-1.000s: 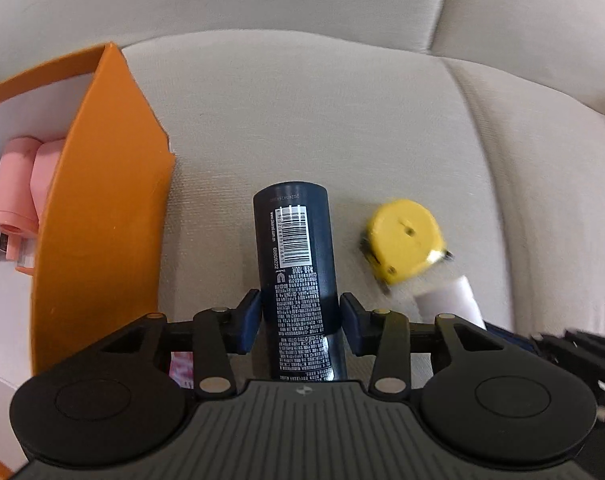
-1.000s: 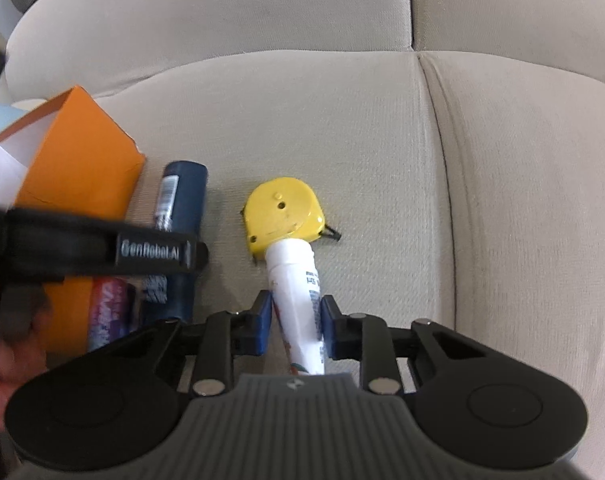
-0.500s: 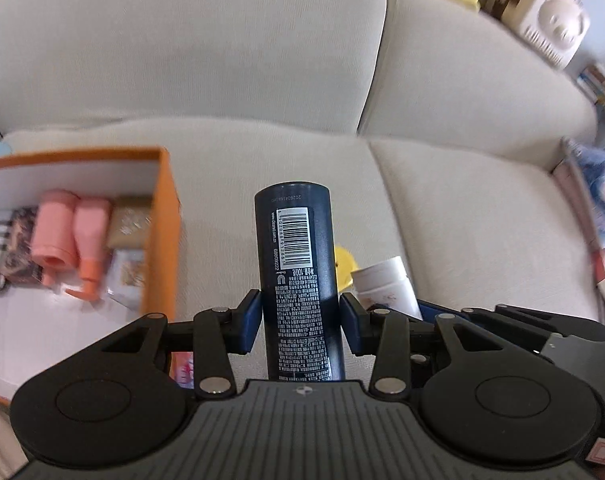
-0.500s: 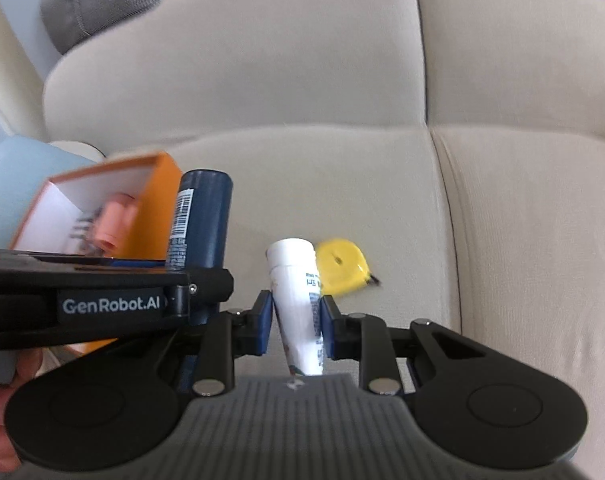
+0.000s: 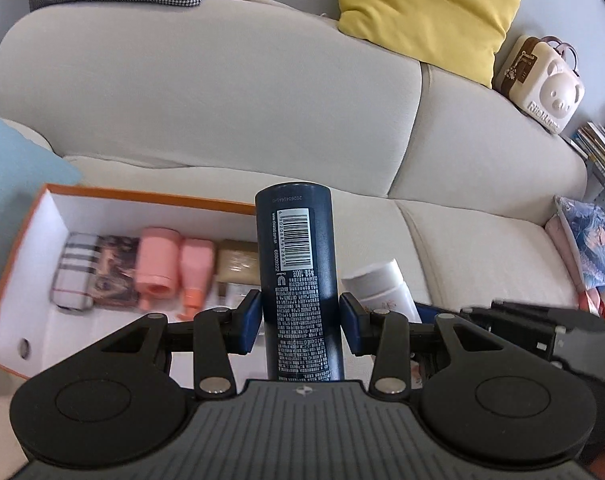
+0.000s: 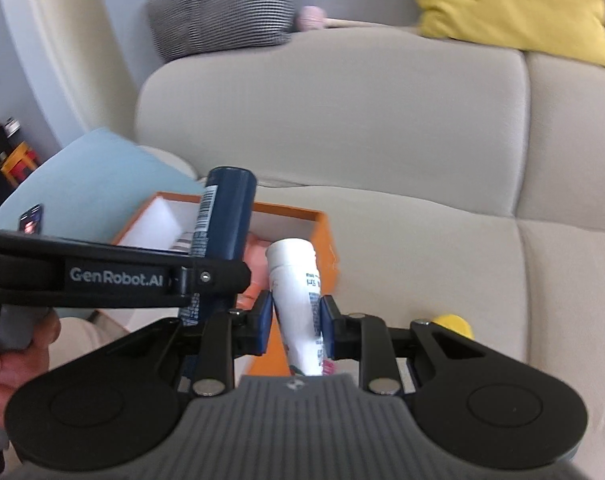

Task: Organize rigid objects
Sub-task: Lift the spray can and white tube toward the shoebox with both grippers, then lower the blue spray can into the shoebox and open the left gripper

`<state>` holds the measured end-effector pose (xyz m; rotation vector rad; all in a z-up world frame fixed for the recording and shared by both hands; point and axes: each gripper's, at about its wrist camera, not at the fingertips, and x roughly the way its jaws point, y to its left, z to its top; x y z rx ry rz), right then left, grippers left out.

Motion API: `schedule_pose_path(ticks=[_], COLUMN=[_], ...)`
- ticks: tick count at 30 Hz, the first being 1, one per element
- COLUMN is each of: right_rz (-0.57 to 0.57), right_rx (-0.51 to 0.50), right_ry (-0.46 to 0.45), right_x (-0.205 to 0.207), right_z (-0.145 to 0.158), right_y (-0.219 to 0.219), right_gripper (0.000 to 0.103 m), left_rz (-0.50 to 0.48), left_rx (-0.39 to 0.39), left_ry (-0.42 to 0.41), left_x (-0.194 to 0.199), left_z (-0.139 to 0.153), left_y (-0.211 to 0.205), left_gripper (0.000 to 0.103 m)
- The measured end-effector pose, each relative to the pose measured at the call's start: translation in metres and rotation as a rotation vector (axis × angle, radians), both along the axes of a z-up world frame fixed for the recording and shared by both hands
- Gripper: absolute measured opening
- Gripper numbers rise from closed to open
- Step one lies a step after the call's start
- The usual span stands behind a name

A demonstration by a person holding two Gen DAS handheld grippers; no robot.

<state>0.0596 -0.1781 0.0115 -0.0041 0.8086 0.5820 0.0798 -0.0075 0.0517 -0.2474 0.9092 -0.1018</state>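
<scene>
Carry step, both hands loaded. Left gripper (image 5: 300,320) pinches the dark blue can (image 5: 296,264); right gripper (image 6: 296,326) pinches the white tube (image 6: 296,304). Both are held aloft near the orange box (image 5: 22,236) on the sofa. Judged next: lower each into free box floor, then release. Yellow tape measure (image 6: 456,322) lies on the cushion.
</scene>
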Motion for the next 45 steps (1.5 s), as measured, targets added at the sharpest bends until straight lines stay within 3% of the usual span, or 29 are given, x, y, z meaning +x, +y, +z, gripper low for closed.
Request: schedule_pose_path(ticks=[10, 20, 24, 36, 45], right_rz=[0.109, 0.148, 0.154, 0.149, 0.157], right_rx=[-0.084, -0.194, -0.219, -0.261, -0.286], right_ry=[-0.006, 0.037, 0.053, 0.099, 0.120], right_x=[0.004, 0.033, 0.043, 0.077, 0.085], right_z=[0.001, -0.013, -0.019, -0.042, -0.056], right_y=[0.062, 0.097, 0.107, 0.113, 0.117], right_gripper=[0.026, 0.026, 0.026, 0.026, 0.026], left_rz=[-0.130, -0.540, -0.649, -0.995, -1.097], left_rx=[0.116, 0.371, 0.438, 0.512, 0.547], left_ry=[-0.004, 0.028, 0.041, 0.071, 0.065], left_x=[0.001, 0.020, 0.020, 0.025, 0.027], left_z=[-0.006, -0.046, -0.063, -0.117, -0.133], left_y=[0.050, 0.052, 0.049, 0.030, 0.006], left_gripper=[0.047, 0.047, 0.047, 0.046, 0.046])
